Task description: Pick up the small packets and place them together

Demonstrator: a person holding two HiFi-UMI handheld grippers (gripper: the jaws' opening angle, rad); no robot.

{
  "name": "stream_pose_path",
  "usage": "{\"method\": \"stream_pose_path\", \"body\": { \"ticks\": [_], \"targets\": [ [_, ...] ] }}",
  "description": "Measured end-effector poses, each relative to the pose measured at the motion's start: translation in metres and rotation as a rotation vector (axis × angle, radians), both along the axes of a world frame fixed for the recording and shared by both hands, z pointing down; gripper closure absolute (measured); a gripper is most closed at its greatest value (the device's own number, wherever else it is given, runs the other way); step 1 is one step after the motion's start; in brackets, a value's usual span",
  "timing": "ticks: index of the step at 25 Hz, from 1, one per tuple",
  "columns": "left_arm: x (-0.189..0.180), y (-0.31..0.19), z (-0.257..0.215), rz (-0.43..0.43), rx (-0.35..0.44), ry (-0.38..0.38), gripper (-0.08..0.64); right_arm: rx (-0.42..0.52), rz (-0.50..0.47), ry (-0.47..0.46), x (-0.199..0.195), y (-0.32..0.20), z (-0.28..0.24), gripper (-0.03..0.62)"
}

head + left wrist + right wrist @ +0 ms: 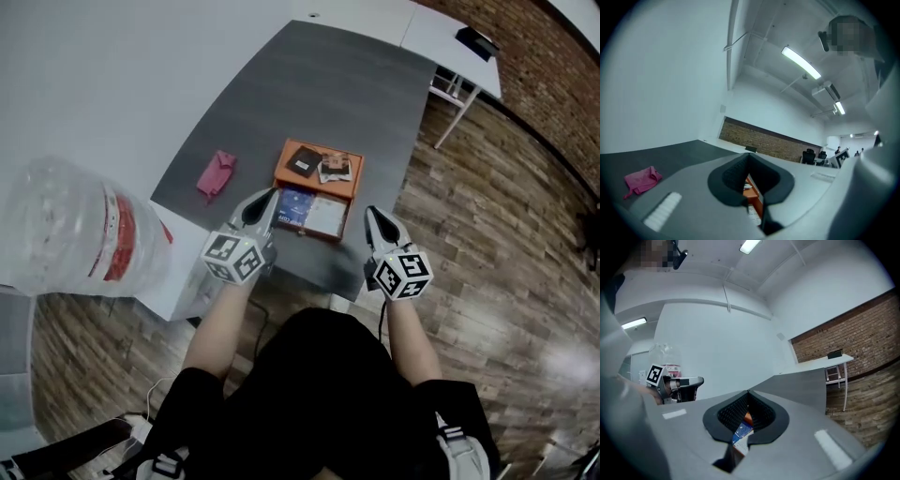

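Observation:
An orange box point(319, 148) stands on the grey table point(375, 103). In its far half lie a dark brown packet point(303, 161) and a lighter patterned packet point(336, 167). The near half holds a blue packet point(295, 206) and a white packet point(325, 216). My left gripper point(271, 193) is held above the box's near left corner, shut and empty. My right gripper point(370, 212) is just right of the box, also shut with nothing in it. In the left gripper view the shut jaws point(749, 157) hide most of the box. The right gripper view shows the blue packet point(742, 430) behind the closed gripper point(748, 393).
A pink cloth point(216, 173) lies on the table left of the box and shows in the left gripper view point(641, 180). A large clear water bottle point(84, 230) stands at the left. A white table point(450, 47) adjoins the far right. Wood floor lies to the right.

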State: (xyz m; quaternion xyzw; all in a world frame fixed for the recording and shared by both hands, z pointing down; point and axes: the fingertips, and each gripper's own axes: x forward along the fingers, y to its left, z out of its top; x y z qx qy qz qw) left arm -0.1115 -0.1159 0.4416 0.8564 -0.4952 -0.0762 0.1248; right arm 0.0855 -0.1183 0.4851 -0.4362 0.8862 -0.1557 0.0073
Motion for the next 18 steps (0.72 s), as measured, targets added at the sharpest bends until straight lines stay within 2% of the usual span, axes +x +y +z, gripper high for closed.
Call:
{"method": "stream_pose_path", "body": {
  "ticks": [6,13,18],
  "targets": [
    [-0.020,0.042,0.000,0.008,0.027,0.030,0.561,0.011,-0.018,0.040,-0.027,0.047,-0.013,0.589],
    [-0.035,0.082,0.004,0.046,0.039,0.045,0.561,0.059,0.049,0.104,-0.035,0.112,-0.022,0.589],
    [-0.028,0.112,0.002,0.111,0.061,0.010,0.561,0.066,0.125,0.076,-0.031,0.155,-0.020,0.589]
  ]
}}
